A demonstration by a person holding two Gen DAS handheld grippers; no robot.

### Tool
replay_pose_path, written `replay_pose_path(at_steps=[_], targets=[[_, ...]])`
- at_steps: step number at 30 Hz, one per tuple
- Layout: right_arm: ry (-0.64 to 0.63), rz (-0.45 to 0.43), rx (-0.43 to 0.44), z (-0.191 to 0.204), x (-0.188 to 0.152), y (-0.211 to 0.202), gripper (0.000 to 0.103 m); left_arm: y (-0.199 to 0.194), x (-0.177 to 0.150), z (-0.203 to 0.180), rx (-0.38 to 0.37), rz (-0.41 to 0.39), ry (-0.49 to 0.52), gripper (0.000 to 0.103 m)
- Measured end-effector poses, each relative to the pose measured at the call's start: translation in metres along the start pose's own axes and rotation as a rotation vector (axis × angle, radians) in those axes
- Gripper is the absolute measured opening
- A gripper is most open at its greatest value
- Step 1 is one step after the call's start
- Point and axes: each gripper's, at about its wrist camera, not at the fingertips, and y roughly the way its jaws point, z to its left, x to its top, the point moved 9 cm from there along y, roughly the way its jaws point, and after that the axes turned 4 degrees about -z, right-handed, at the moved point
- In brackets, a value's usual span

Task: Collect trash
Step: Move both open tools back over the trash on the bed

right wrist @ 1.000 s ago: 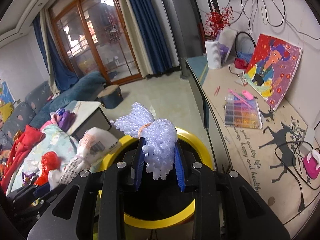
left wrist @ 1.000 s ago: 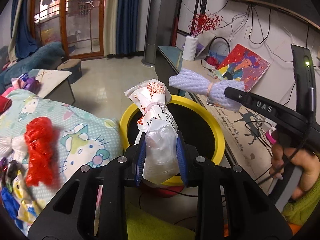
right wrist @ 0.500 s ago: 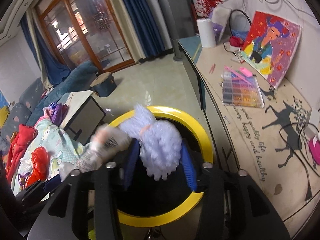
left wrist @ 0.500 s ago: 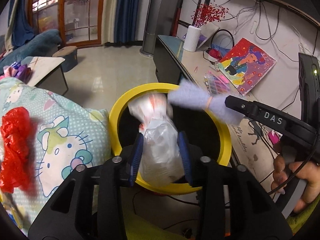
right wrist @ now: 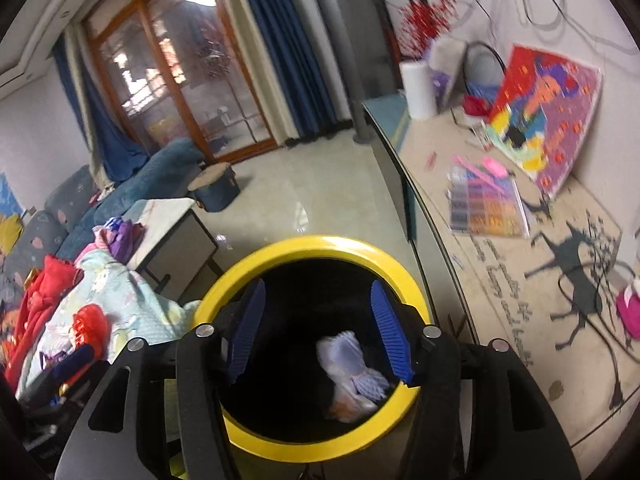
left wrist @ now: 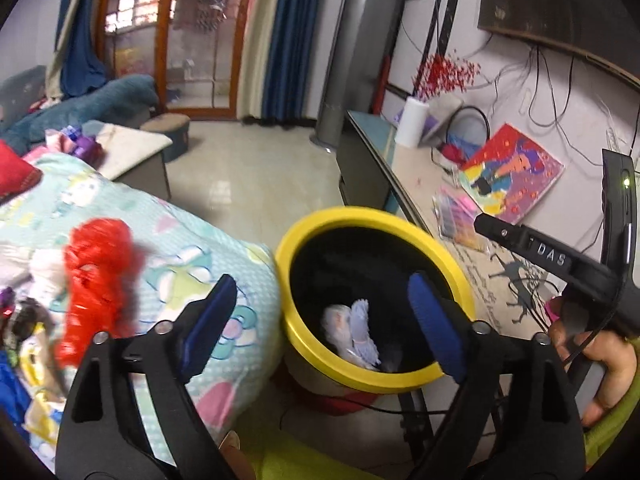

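A black bin with a yellow rim [left wrist: 320, 220] [right wrist: 304, 242] stands between the bed and the desk. The clear plastic bag [left wrist: 336, 326] [right wrist: 348, 400] and the lilac foam net [left wrist: 362, 332] [right wrist: 352, 360] lie at its bottom. My left gripper [left wrist: 320, 308] is open and empty above the bin's left edge. My right gripper [right wrist: 318, 330] is open and empty over the bin mouth; its body shows at the right of the left wrist view [left wrist: 552, 258]. A red plastic bag [left wrist: 98, 276] [right wrist: 88, 322] lies on the bed cover to the left.
The bed with a cartoon-print cover [left wrist: 180, 248] and clothes borders the bin on the left. A long desk [right wrist: 520, 280] with a bead box [right wrist: 486, 208], a painting [right wrist: 548, 112] and cables runs along the right. Tiled floor [left wrist: 248, 172] lies beyond.
Both grippers opened over the bin. The plastic bag and the foam net dropped from them and now lie at the bottom of the bin.
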Motion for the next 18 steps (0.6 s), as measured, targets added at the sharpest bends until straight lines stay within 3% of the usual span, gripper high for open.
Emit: replay_pose_path(at_steps=[4, 18], targets=[[-0.054, -0.031, 0.038, 0.019, 0.004, -0.009, 0.06, -0.02, 0.009, 0.001, 0.03, -0.057, 0.014, 0.091], [-0.214, -0.057, 0.184, 0.097, -0.002, -0.04, 0.063, -0.079, 0.018, 0.055, 0.224, -0.188, -0.026, 0.092]])
